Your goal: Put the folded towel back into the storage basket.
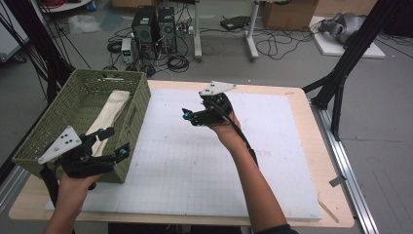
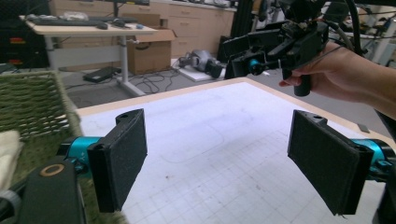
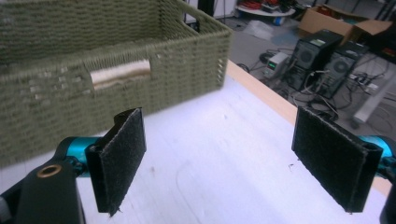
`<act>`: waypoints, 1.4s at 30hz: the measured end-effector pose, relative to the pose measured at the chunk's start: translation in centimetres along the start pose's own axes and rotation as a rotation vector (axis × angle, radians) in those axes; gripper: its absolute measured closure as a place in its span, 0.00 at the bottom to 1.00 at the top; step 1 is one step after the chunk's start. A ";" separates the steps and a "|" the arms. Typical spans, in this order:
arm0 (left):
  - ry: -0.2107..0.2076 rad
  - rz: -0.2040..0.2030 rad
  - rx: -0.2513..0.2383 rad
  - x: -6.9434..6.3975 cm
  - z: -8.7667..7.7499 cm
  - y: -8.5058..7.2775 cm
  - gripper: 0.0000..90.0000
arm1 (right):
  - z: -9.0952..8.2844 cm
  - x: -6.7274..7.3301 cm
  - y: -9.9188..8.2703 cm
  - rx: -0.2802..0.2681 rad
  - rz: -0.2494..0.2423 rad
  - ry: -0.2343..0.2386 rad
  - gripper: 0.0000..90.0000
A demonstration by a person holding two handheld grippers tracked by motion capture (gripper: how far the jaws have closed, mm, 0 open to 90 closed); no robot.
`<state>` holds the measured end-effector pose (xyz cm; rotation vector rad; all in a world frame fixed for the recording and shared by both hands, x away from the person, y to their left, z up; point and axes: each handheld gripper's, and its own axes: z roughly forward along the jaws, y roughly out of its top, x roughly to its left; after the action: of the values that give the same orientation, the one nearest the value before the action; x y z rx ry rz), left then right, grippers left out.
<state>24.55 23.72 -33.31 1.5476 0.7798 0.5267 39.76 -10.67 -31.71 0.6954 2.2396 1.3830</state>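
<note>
Forearms are seen entering from the near edge in the high view, each hand carrying a gripper. At near left, the left gripper (image 1: 113, 141) is held over the near right corner of the basket (image 1: 36, 129), its jaws spread wide and holding nothing; in its own view the two pads (image 2: 122, 158) stand well apart over the white mat (image 2: 210, 140). Inside the basket a folded cloth (image 1: 113, 109) is laid, its long axis running near to far, just left of and beyond the left gripper's jaws. The left hand is judged the nearer to it. The right gripper (image 1: 191, 114) is raised above the middle of the mat, jaws pointing left toward the basket, likewise wide open and empty. Through the basket's handle slot (image 3: 120, 73) a strip of the cloth is shown.
</note>
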 end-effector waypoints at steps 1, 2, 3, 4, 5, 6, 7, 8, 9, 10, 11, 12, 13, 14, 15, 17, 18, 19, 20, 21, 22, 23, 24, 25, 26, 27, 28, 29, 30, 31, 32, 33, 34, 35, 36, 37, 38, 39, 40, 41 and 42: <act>-0.007 0.003 0.003 -0.1 0.2 0.0 0.22 | -0.4 -0.1 -0.4 0.000 0.005 -0.005 0.18; -0.013 0.005 0.006 -0.2 0.4 0.0 0.22 | -0.9 -0.2 -0.8 0.002 0.013 -0.010 0.18; -0.016 0.008 0.011 -0.3 0.6 0.0 0.22 | -1.3 -0.3 -1.2 -0.001 0.020 -0.014 0.18; -0.022 0.008 0.014 -0.4 0.8 -0.1 0.22 | -1.7 -0.4 -1.5 -0.006 0.025 -0.017 0.18; -0.027 0.012 0.017 -0.5 1.0 -0.1 0.22 | -2.2 -0.5 -1.9 -0.007 0.029 -0.020 0.18; -0.032 0.010 0.020 -0.6 1.2 -0.1 0.22 | -2.6 -0.5 -2.2 -0.012 0.036 -0.025 0.18; -0.037 0.012 0.022 -0.7 1.4 -0.1 0.22 | -3.0 -0.5 -2.4 -0.015 0.033 -0.026 0.18; -0.042 0.013 0.025 -0.8 1.6 -0.1 0.22 | -3.4 -0.4 -2.7 -0.019 0.034 -0.032 0.18; -0.047 0.013 0.027 -0.9 1.8 -0.2 0.22 | -3.9 -0.4 -3.0 -0.019 0.030 -0.037 0.18; -0.052 0.015 0.029 -0.9 2.1 -0.2 0.22 | -4.3 -0.3 -3.3 -0.019 0.029 -0.046 0.18; -0.059 0.016 0.032 -1.1 2.3 -0.2 0.22 | -4.7 -0.3 -3.6 -0.013 0.027 -0.054 0.18; -0.066 0.015 0.033 -1.2 2.6 -0.3 0.22 | -5.1 -0.3 -4.0 -0.012 0.025 -0.062 0.18; -0.072 0.018 0.037 -1.3 2.8 -0.3 0.22 | -5.5 -0.3 -4.4 -0.011 0.026 -0.069 0.18; -0.077 0.021 0.041 -1.4 3.1 -0.3 0.22 | -5.9 -0.4 -4.7 -0.008 0.030 -0.073 0.18; -0.084 0.022 0.045 -1.5 3.3 -0.4 0.22 | -6.3 -0.4 -5.1 -0.009 0.040 -0.079 0.18; -0.097 0.026 0.051 -1.7 3.9 -0.4 0.22 | -7.1 -0.6 -5.8 -0.007 0.048 -0.094 0.18; -0.097 0.026 0.051 -1.7 3.9 -0.4 0.22 | -7.5 -0.7 -6.1 -0.008 0.057 -0.100 0.18; -0.107 0.026 0.056 -1.9 4.4 -0.5 0.22 | -7.8 -0.8 -6.4 -0.010 0.067 -0.102 0.18; -0.107 0.026 0.056 -1.9 4.4 -0.5 0.22 | -8.2 -0.8 -6.7 -0.012 0.069 -0.108 0.18; -0.119 0.029 0.057 -2.1 4.9 -0.5 0.22 | -8.6 -0.9 -6.9 -0.011 0.073 -0.115 0.18; -0.123 0.029 0.058 -2.2 5.1 -0.6 0.22 | -8.9 -0.9 -7.2 -0.015 0.075 -0.121 0.18; -0.129 0.029 0.058 -2.2 5.4 -0.6 0.22 | -9.3 -0.9 -7.4 -0.014 0.080 -0.125 0.18; -0.134 0.028 0.058 -2.3 5.6 -0.7 0.22 | -9.6 -0.9 -7.7 -0.015 0.083 -0.131 0.18; -0.137 0.029 0.059 -2.4 5.8 -0.7 0.22 | -9.9 -1.0 -7.9 -0.016 0.084 -0.137 0.18; -0.140 0.027 0.062 -2.4 6.1 -0.8 0.22 | -10.3 -0.9 -8.2 -0.018 0.088 -0.142 0.18; -0.141 0.025 0.063 -2.5 6.3 -0.8 0.22 | -10.6 -0.9 -8.4 -0.021 0.090 -0.148 0.18; -0.145 0.020 0.062 -2.6 6.5 -0.9 0.22 | -11.0 -0.9 -8.6 -0.021 0.090 -0.157 0.18; -0.151 0.019 0.065 -2.7 6.8 -1.0 0.22 | -11.3 -0.9 -8.9 -0.025 0.093 -0.160 0.18; -0.157 0.020 0.069 -2.7 7.0 -1.1 0.22 | -11.6 -0.9 -9.2 -0.025 0.098 -0.165 0.18; -0.157 0.022 0.070 -2.8 7.2 -1.1 0.22 | -11.9 -1.0 -9.5 -0.026 0.102 -0.170 0.18; -0.163 0.022 0.070 -2.9 7.4 -1.2 0.22 | -12.2 -1.0 -9.7 -0.026 0.107 -0.175 0.18; -0.169 0.024 0.071 -3.0 7.5 -1.3 0.22 | -12.4 -1.0 -10.0 -0.029 0.110 -0.182 0.18; -0.169 0.024 0.071 -3.0 7.5 -1.3 0.22 | -12.6 -1.0 -10.3 -0.031 0.111 -0.187 0.18; -0.175 0.027 0.072 -3.1 7.8 -1.4 0.22 | -12.9 -1.0 -10.5 -0.029 0.120 -0.191 0.18; -0.181 0.027 0.073 -3.2 8.0 -1.5 0.22 | -13.1 -1.0 -10.8 -0.030 0.121 -0.198 0.18; -0.183 0.029 0.073 -3.2 8.2 -1.7 0.22 | -13.3 -1.0 -11.1 -0.028 0.121 -0.204 0.18; -0.187 0.026 0.073 -3.2 8.3 -1.8 0.22 | -13.6 -1.0 -11.4 -0.026 0.129 -0.211 0.18; -0.190 0.025 0.074 -3.3 8.5 -1.9 0.22 | -13.8 -1.0 -11.7 -0.026 0.131 -0.216 0.18; -0.194 0.027 0.075 -3.3 8.7 -2.0 0.22 | -14.0 -0.9 -12.0 -0.022 0.135 -0.219 0.18; -0.197 0.026 0.075 -3.3 8.8 -2.2 0.22 | -14.2 -0.9 -12.4 -0.020 0.137 -0.225 0.18; -0.200 0.025 0.077 -3.3 9.0 -2.3 0.22 | -14.4 -0.8 -12.7 -0.019 0.142 -0.229 0.18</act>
<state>28.44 15.23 -36.38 1.6541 0.6346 0.3568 29.50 -26.04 -37.09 0.9701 2.0297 1.3133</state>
